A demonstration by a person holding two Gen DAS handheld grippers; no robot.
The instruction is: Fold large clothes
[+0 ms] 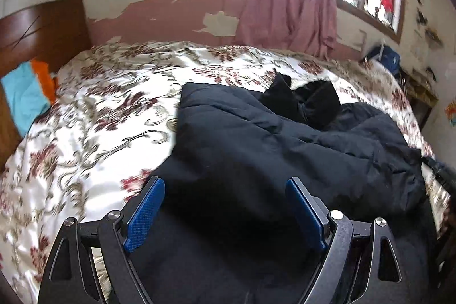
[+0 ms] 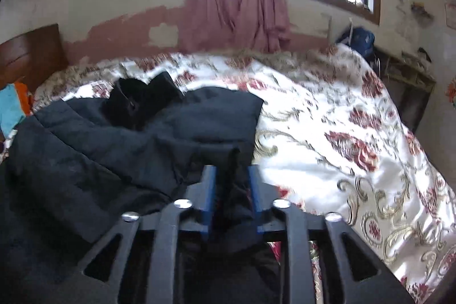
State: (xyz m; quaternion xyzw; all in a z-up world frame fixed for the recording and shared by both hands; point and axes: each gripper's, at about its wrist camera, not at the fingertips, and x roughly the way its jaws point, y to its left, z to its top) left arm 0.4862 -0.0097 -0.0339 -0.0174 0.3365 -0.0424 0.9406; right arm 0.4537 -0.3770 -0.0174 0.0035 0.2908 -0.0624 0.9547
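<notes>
A large dark navy padded jacket (image 1: 256, 138) lies crumpled on a floral bedspread (image 1: 99, 110), with a black collar or hood piece (image 1: 307, 101) bunched at its far end. My left gripper (image 1: 225, 181) hovers over the jacket's near part, its blue pads wide apart and nothing between them. In the right wrist view the jacket (image 2: 114, 147) spreads to the left. My right gripper (image 2: 230, 170) is at the jacket's right edge. Its pads stand a little apart, with a raised fold of dark fabric between them. The pads do not appear to press on the fold.
A wooden headboard (image 1: 42, 30) stands at the left with blue and orange cloths (image 1: 25, 96) beside it. Pink curtains (image 1: 285, 7) hang under bright windows behind the bed. A blue bag (image 2: 359, 39) and a low shelf (image 2: 404, 81) are at the far right. The bedspread (image 2: 342, 133) lies bare right of the jacket.
</notes>
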